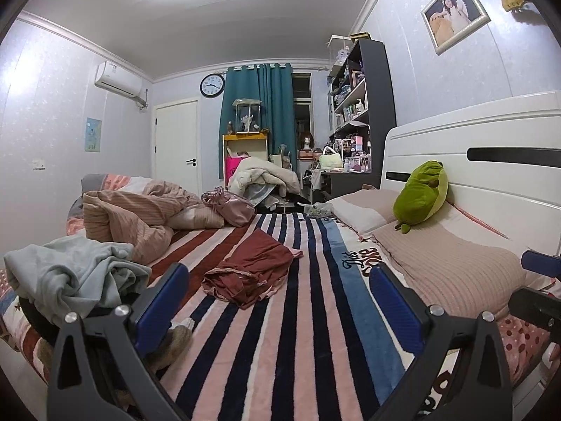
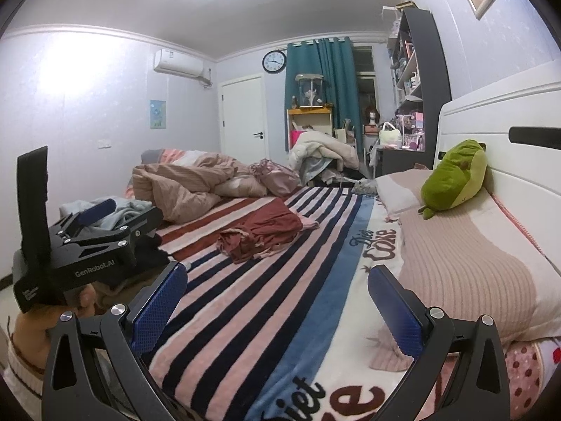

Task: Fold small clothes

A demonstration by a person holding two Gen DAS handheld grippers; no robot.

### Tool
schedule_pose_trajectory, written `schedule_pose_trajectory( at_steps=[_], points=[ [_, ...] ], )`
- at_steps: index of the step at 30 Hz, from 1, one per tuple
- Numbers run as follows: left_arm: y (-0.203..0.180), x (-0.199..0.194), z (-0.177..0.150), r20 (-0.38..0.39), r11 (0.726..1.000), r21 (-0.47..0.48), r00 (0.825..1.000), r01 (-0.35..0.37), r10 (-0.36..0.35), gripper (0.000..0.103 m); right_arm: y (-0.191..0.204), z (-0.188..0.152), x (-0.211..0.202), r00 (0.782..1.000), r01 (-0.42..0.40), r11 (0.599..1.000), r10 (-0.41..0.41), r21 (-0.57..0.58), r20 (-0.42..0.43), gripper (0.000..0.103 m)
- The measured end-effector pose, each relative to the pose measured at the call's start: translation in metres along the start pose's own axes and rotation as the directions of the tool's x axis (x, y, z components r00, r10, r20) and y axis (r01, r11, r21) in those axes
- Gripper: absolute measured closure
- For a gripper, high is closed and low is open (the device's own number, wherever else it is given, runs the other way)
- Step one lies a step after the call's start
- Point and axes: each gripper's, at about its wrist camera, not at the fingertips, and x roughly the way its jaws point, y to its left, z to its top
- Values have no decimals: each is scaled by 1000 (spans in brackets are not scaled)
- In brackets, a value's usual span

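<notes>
A crumpled dark red garment [image 1: 250, 268] lies on the striped blanket [image 1: 308, 315] in the middle of the bed; it also shows in the right wrist view [image 2: 261, 233]. A pale grey-green garment [image 1: 75, 273] lies bunched at the left. My left gripper [image 1: 277, 291] is open and empty, held above the blanket, short of the red garment. My right gripper [image 2: 277, 294] is open and empty, to the right of the left gripper [image 2: 101, 219], which shows from the side at the left of the right wrist view.
A rumpled pink duvet [image 1: 140, 210] and pink bag [image 1: 229, 203] lie at the far left. Pillows [image 1: 448, 266] and a green plush toy [image 1: 420, 196] sit against the white headboard [image 1: 491, 161] on the right. A cluttered desk and shelves [image 1: 354, 112] stand beyond.
</notes>
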Motion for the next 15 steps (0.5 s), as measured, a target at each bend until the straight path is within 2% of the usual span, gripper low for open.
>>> schedule_pose_trajectory(
  at_steps=[15],
  points=[
    [-4, 2, -3, -14, 1000, 3, 1000, -2, 2, 1, -2, 0, 0, 1000, -3, 1000, 4, 27, -2, 0]
  ],
)
